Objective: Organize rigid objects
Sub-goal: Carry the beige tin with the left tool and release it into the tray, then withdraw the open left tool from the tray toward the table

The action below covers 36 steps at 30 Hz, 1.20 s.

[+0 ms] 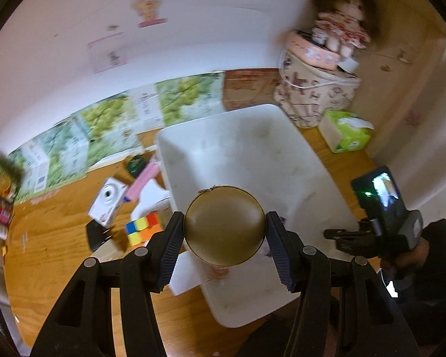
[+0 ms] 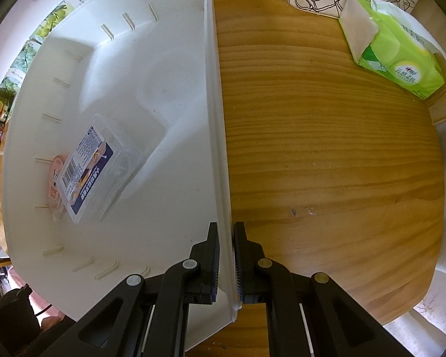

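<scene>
Gripping round gold tin (image 1: 224, 225) in half-open left gripper (image 1: 224, 232) over white bin (image 1: 252, 148), right gripper (image 2: 226, 263) pinched shut on bin's rim; nxt: lower tin inside & release.

One white bin (image 1: 246, 148) stood on desk (image 2: 327, 163). Inside bin: one clear plastic box (image 2: 101, 166), one pink round item (image 2: 55, 178) partly under it. One gold round tin (image 1: 224, 226) seen in left view. Left of bin on desk: one colour cube (image 1: 142, 227), one white toy camera (image 1: 107, 205), one pink flat item (image 1: 141, 183), one dark green small box (image 1: 136, 163). At desk's far right corner: one green tissue pack (image 2: 395, 50), one printed fabric basket (image 1: 315, 89), one doll (image 1: 342, 20) atop it.
</scene>
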Tool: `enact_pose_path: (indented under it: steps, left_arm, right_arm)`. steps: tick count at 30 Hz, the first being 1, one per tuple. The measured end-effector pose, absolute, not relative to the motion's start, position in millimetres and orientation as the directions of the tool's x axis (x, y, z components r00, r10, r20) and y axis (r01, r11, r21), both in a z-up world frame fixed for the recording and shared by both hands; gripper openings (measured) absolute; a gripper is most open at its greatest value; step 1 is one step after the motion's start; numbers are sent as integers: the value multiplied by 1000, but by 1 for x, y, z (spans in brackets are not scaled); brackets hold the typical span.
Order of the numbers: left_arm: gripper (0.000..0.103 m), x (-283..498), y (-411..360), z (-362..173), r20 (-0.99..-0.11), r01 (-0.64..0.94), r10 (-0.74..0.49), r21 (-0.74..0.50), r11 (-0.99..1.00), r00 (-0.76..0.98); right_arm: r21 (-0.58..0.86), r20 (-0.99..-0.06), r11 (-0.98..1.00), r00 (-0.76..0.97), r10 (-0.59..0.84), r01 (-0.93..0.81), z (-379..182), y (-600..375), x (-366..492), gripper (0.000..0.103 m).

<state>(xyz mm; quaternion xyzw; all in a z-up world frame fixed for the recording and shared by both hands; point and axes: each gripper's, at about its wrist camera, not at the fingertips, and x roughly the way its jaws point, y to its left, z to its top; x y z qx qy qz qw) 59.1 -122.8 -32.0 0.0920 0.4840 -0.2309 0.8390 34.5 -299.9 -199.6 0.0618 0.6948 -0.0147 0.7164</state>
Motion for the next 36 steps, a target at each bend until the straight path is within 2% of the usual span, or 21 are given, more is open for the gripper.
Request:
enact_pose_path:
  steps: [16,19,20,36]
  left_arm:
    - [61,44,-170,-40,-870,599,-334,-58,799,362]
    - [81,47,-165,-39,-864,576,-332,-61,815,379]
    - [83,47,-163,-38,-861,567,-331,-62,822,385]
    - [83,60,-92,-46,-858,371,-227,-45,927,461]
  right_arm:
    - [66,-997,993,33,63,101,-200,-301,34,10]
    - [63,-998,993,31,60,100,-200,-301,34,10]
    - [61,-998,993,31,58,99,-200,-300,34,10]
    - [41,-999,995,28,39,95,-202,-290,35,10]
